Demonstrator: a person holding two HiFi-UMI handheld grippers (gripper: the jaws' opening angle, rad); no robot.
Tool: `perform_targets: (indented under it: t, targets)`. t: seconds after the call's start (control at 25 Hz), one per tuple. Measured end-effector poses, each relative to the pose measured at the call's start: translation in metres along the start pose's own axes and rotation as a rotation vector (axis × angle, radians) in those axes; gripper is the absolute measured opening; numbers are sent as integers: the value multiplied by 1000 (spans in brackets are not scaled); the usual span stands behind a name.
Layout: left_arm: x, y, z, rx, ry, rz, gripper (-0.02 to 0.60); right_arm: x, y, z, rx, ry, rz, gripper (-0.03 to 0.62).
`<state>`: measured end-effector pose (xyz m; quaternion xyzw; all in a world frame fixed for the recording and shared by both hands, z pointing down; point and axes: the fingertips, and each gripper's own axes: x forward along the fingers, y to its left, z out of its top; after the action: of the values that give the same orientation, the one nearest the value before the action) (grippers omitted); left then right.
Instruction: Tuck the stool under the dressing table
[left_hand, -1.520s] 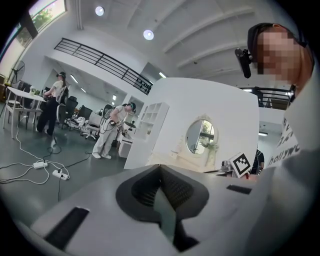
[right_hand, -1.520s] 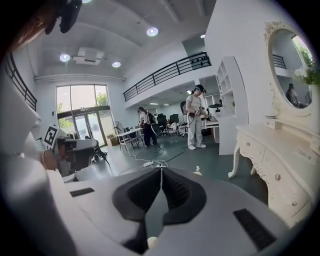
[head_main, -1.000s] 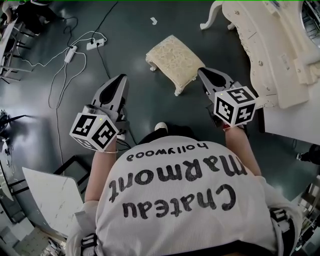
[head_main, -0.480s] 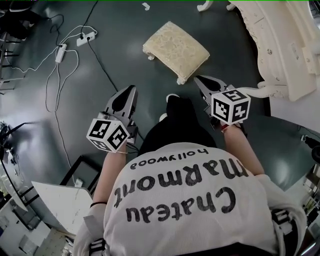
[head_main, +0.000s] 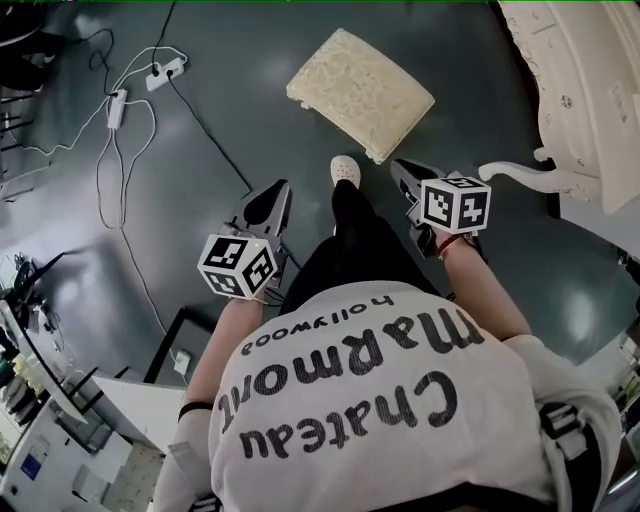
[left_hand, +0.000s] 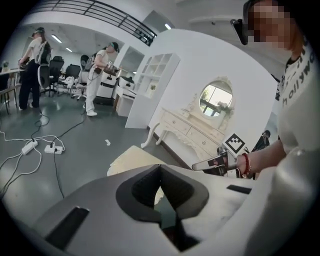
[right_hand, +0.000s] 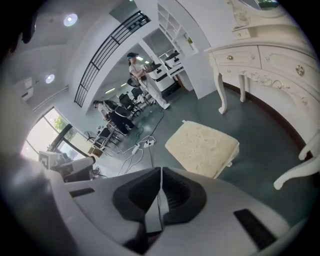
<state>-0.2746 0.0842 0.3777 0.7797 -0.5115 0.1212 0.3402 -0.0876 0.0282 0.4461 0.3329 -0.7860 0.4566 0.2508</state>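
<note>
Sinking closer to the stool (head_main: 360, 90) than a second ago, left gripper (head_main: 281, 189) and right gripper (head_main: 399, 166) stay closed, holding nothing.

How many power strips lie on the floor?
2. One power strip lies at the upper left of the head view; the second lies just below and left of it. Others may be out of view.
</note>
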Motion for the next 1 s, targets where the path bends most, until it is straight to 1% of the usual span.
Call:
perform_targets:
  t: [0.08,0.16,0.28,0.36,0.52,0.64,0.72,0.8,0.84,1.0]
  targets:
    - [17,7,-3,5,38,-25,23,17,-23,-3,73,11,-30,28]
    - [34,19,-7,-12,82,-42,23,32,-43,-7,161,27,-48,28]
    - [60,45,-8,-53,143,-32,23,53,-69,-7,258,57,-55,28]
    - [81,64,-8,-55,179,-13,23,66,-86,-5,285,69,-54,28]
    - [133,99,-13,-5,256,-4,23,91,-122,-16,338,91,-66,28]
    - [170,124,-11,15,293,15,23,108,-151,-29,379,119,-116,28]
    - [189,136,-8,-6,313,35,23,116,-166,-40,415,158,-152,28]
    - [204,143,-8,-29,341,47,23,121,-176,-49,448,185,-176,28]
    - [211,144,-9,-28,359,46,23,123,-179,-53,464,189,-178,28]
    - [233,150,-18,48,460,18,23,130,-178,-61,524,170,-150,28]
